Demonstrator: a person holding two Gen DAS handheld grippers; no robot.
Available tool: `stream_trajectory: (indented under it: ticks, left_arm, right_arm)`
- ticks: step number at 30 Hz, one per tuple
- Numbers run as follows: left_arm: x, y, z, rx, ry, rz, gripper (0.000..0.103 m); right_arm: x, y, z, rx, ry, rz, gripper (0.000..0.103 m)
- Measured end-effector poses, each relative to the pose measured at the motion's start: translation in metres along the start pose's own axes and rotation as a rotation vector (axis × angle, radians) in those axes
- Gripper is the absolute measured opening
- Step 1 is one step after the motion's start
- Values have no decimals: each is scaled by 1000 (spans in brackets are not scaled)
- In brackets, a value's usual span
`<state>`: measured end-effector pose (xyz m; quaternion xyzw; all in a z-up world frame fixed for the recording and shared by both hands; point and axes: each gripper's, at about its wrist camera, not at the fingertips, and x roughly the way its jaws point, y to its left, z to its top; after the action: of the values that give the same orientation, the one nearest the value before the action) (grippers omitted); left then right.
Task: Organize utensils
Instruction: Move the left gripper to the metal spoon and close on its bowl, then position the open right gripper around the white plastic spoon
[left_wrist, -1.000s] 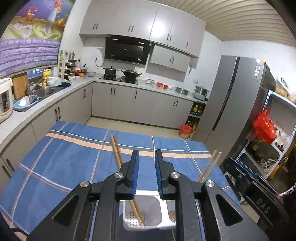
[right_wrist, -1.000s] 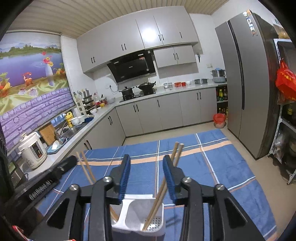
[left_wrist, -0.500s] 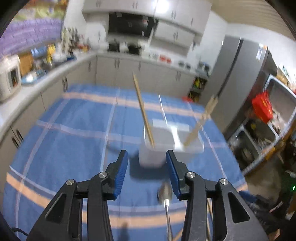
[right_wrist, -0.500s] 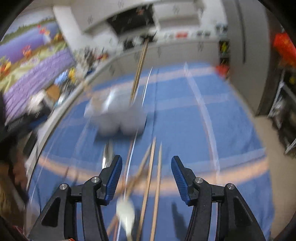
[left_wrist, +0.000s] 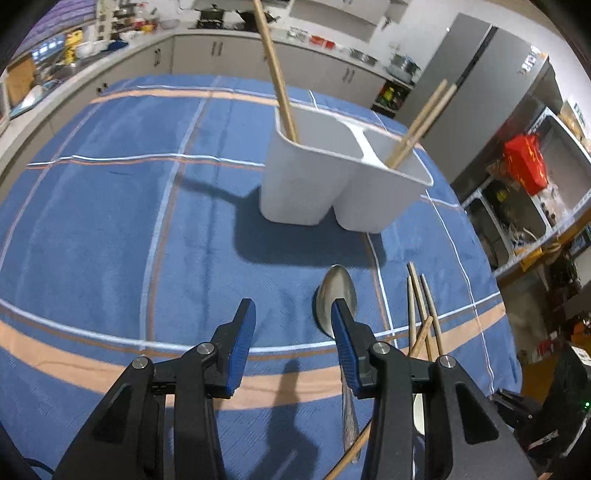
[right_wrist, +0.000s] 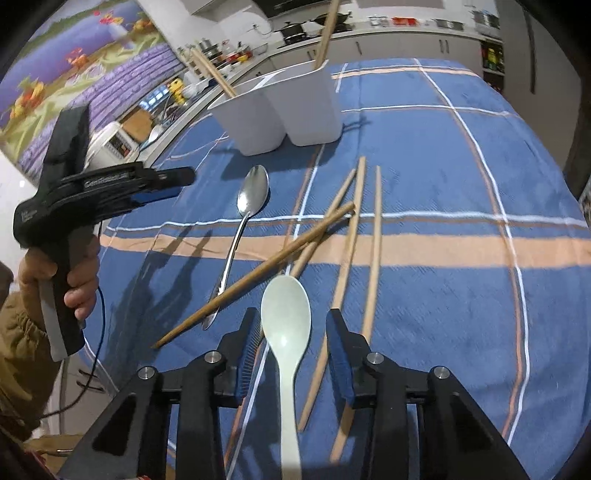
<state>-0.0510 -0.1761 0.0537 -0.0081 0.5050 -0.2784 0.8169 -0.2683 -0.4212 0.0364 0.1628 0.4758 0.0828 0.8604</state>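
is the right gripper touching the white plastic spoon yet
Apart. The right wrist view shows the right gripper open, the white plastic spoon lying between its fingers with blue tablecloth visible on both sides of the bowl.

White lettering runs along the black body of the left gripper, at nine o'clock in the right wrist view, but it is too blurred to read. No other text is legible in either view.
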Motion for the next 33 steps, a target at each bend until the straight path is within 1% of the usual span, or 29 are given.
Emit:
stream_trajectory:
  ticks: [6, 7, 9, 16, 17, 20, 22, 23, 24, 28, 33]
  left_arm:
    - [30, -7, 14, 30, 37, -21, 41]
    - [35, -7, 17, 35, 43, -26, 41]
    - [44, -9, 21, 46, 56, -40, 41]
    - [65, -19, 28, 90, 120, -121, 41]
    - [68, -21, 28, 102, 134, -135, 41]
    - [74, -30, 24, 147, 161, -159, 40]
    - [75, -37, 20, 200, 165, -143, 17]
    - [75, -39, 18, 220, 173, -142, 7]
    - [75, -39, 16, 221, 171, -142, 4]
    - [69, -40, 13, 221, 141, -145, 2]
    - [59, -37, 12, 204, 112, -142, 1]
  right_arm:
    - [23, 11, 8, -90, 57, -37, 40]
    - [23, 13, 8, -102, 48, -42, 40]
    - [24, 14, 9, -112, 59, -46, 40]
    - [28, 23, 12, -166, 93, -87, 40]
    - [29, 23, 12, -166, 99, -90, 37]
    - [29, 22, 14, -159, 107, -89, 37]
    - [29, 22, 14, -157, 112, -98, 37]
    - [29, 22, 14, -156, 113, -100, 37]
    - [29, 22, 13, -153, 114, -102, 37]
    - [28, 20, 12, -118, 115, -100, 36]
    - [26, 13, 13, -57, 99, -93, 36]
